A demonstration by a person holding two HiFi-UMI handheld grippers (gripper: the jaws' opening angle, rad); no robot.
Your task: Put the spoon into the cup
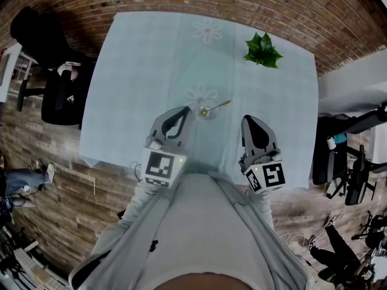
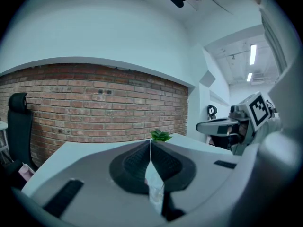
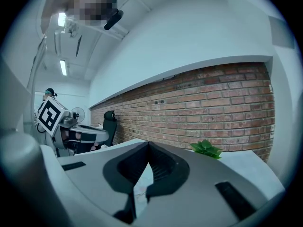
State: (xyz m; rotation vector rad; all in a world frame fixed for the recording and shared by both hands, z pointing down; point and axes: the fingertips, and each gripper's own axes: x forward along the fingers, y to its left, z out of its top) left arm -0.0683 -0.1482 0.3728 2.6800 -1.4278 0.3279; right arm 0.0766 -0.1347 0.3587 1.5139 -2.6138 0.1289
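A small clear cup [image 1: 209, 113] stands mid-table on the pale blue cloth. A gold spoon [image 1: 218, 106] has its bowl at the cup and its handle pointing right and away; whether the bowl is inside the cup I cannot tell. My left gripper [image 1: 183, 109] is shut and empty, its tip just left of the cup. In the left gripper view the cup [image 2: 154, 189] shows blurred through the gap below the closed tips of the left gripper [image 2: 150, 144]. My right gripper [image 1: 250, 119] is shut and empty, to the right of the cup and nearer me, and its tips also meet in the right gripper view [image 3: 148, 144].
A small green plant [image 1: 262, 50] sits at the far right of the table [image 1: 133, 71]. A black office chair [image 1: 57, 71] stands off the left edge. Dark stands and chairs [image 1: 351, 162] crowd the right side. A brick wall runs behind.
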